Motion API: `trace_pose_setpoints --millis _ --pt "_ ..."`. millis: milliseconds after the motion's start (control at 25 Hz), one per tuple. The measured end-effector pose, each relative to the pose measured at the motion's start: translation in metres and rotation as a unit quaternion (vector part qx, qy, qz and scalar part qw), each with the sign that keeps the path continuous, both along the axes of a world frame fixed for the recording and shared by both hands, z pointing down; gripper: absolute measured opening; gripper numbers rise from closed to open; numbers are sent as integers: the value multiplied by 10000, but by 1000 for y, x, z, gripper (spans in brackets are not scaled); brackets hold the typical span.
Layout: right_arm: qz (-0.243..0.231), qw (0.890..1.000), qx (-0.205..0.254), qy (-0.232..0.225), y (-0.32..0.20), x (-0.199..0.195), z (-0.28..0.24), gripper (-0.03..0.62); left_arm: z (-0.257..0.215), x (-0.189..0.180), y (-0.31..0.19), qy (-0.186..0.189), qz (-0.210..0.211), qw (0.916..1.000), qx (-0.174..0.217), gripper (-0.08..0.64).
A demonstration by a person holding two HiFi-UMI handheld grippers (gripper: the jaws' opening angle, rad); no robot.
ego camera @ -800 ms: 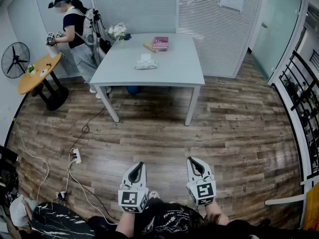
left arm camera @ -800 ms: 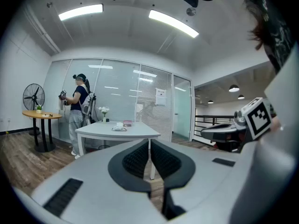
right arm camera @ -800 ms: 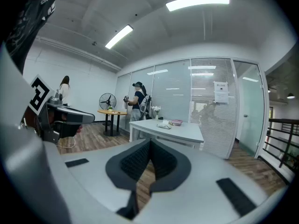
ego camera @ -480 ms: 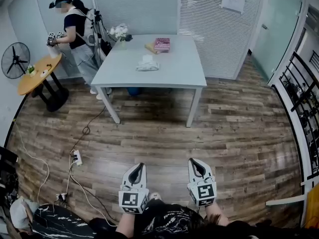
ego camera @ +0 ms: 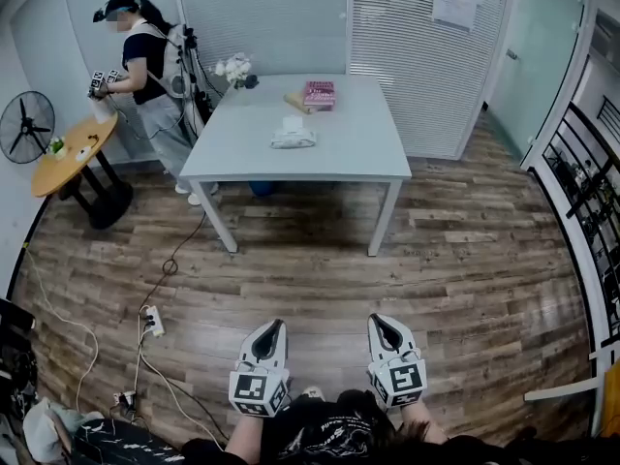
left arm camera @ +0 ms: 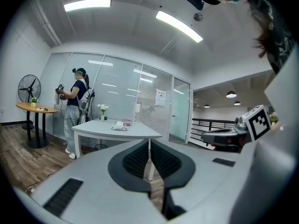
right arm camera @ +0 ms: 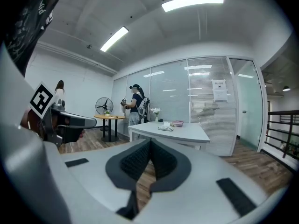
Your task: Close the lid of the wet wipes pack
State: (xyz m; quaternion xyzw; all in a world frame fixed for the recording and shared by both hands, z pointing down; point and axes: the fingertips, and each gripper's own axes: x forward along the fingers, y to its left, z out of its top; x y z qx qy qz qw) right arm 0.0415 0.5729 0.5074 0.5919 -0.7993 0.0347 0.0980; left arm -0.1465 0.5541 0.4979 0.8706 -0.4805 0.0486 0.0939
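The wet wipes pack (ego camera: 294, 138) lies near the middle of a grey table (ego camera: 368, 158) far ahead across the room, its white lid flap raised. It shows small in the left gripper view as the pack (left arm camera: 119, 128) and in the right gripper view as the pack (right arm camera: 165, 128). My left gripper (ego camera: 271, 328) and right gripper (ego camera: 379, 322) hang side by side close to my body, over the wooden floor, far from the table. Both are shut with nothing between their jaws.
A pink box (ego camera: 319, 93), a tan item (ego camera: 295, 101) and a vase of white flowers (ego camera: 235, 69) sit at the table's far end. A person (ego camera: 143, 66) stands by a round wooden table (ego camera: 70, 153) at left, beside a fan (ego camera: 24, 126). Cables and a power strip (ego camera: 152, 320) lie on the floor.
The view has shifted slightly forward, so the table sits a little lower and nearer in the head view. Both grippers stay shut and together.
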Motion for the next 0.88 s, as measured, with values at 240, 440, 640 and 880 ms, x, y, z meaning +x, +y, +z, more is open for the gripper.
trace_pose_setpoints --millis 240,440,640,880 --pt "-42 9997 -224 -3 -16 -16 11 -2 7 -14 -20 -58 53 9998 -183 15" --pt "-170 9995 -253 -24 -43 -16 12 -2 13 -15 -43 67 -78 9995 -309 15" --pt "-369 9988 -326 -69 -81 -12 22 -2 20 -6 -71 -30 -128 9993 -351 15" --pt "-646 9974 -268 -161 -152 6 20 -2 19 19 -129 -71 -265 9990 -363 15"
